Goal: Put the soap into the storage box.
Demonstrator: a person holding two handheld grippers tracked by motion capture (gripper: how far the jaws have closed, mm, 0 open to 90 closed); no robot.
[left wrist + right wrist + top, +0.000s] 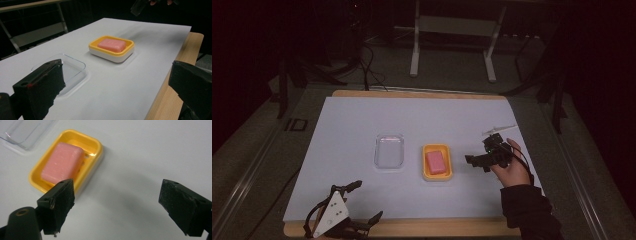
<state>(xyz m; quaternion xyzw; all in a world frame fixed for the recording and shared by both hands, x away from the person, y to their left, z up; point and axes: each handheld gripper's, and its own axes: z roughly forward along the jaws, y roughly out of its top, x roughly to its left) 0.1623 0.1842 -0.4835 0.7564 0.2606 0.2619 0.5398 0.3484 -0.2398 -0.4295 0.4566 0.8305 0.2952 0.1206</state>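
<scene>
Two grippers are in your hands, and both have their jaws spread wide with nothing between them. Your right gripper (478, 161) hangs just beside the yellow plastic soap dish (437, 162), on its right side, not touching it. A pink bar of soap (436, 162) lies inside that dish. Next to the dish, on its left, sits a clear plastic lid (389, 151), flat on the white table top (352, 125). Your left gripper (362, 202) rests low at the near wooden edge (437, 227), well away from the soap.
</scene>
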